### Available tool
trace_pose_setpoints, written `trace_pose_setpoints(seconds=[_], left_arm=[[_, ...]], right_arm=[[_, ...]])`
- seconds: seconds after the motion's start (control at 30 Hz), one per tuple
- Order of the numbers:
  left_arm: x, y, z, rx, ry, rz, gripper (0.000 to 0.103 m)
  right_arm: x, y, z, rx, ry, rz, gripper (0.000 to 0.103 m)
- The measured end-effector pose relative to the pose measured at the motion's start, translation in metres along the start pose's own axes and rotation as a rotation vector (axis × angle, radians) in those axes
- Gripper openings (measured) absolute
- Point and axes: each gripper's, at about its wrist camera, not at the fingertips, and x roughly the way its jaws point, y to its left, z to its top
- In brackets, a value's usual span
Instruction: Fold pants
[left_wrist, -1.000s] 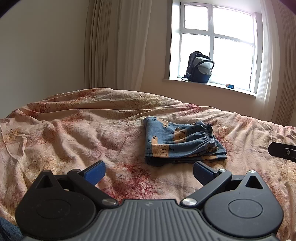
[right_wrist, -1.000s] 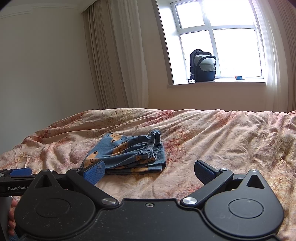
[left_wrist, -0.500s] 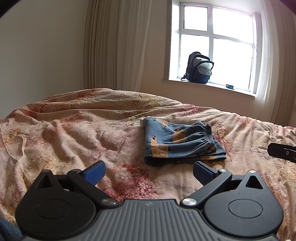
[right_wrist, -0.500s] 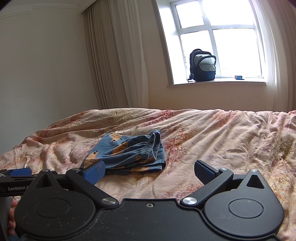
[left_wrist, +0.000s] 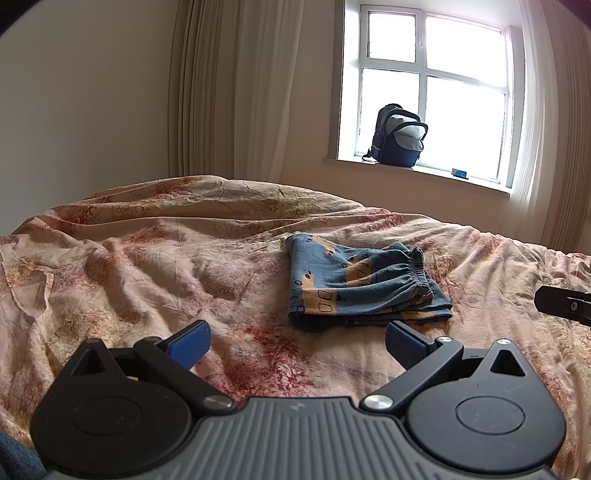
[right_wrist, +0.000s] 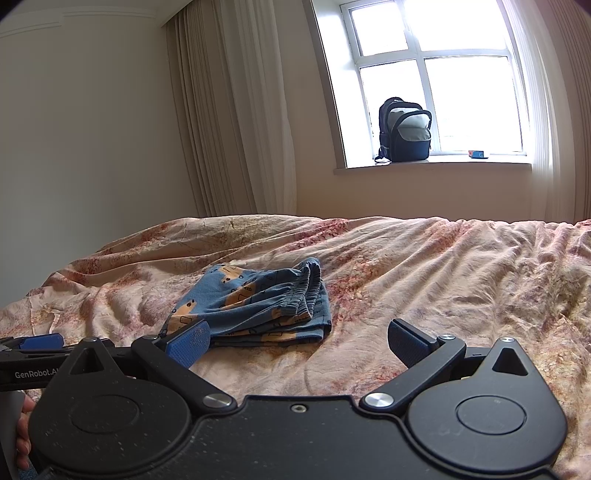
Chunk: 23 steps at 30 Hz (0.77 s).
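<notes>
The blue pants (left_wrist: 358, 291) with orange bus prints lie folded into a compact stack on the bed, elastic waistband on top at the right. They also show in the right wrist view (right_wrist: 258, 306). My left gripper (left_wrist: 295, 341) is open and empty, held just short of the stack. My right gripper (right_wrist: 297, 341) is open and empty, to the right of the stack and short of it. Its tip shows at the right edge of the left wrist view (left_wrist: 561, 304); the left gripper's finger (right_wrist: 37, 341) shows at the left edge of the right wrist view.
The bed is covered by a wrinkled pink and red floral duvet (left_wrist: 147, 266). A dark backpack (left_wrist: 399, 136) and a small blue object (left_wrist: 460, 172) sit on the windowsill behind the bed. Beige curtains (left_wrist: 236, 92) hang beside the window.
</notes>
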Motion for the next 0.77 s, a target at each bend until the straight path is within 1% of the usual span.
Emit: trace_pose_setpoints(seconds=[0.13,0.23,0.3,0.4,0.57,0.77], left_arm=[[0.0003,-0.0003,0.0006,0.003,0.008,0.000,0.103],[0.0002,-0.0017,0.0015,0.012,0.029,0.031,0.103],[-0.0003,-0.0015,0.0022,0.019,0.032,0.030,0.103],[-0.0024,-0.0005,0.0024,0.001,0.024,0.019,0.103],[0.0005,0.0022,0.0023,-0.015,0.047,0.039,0.103],[0.0008,0.0038,0.0015,-0.020,0.048,0.048,0.103]], right_arm=[[0.0001,0.0000,0.0001,0.000,0.001,0.000,0.102],[-0.0002,-0.0001,0.0001,0.001,0.000,0.000,0.102],[0.0001,0.0000,0.0002,0.000,0.000,0.000,0.102],[0.0000,-0.0001,0.0002,0.001,0.001,0.001,0.102],[-0.0001,0.0001,0.0004,0.000,0.001,0.001,0.102],[0.0001,0.0005,0.0005,0.001,0.003,0.000,0.102]])
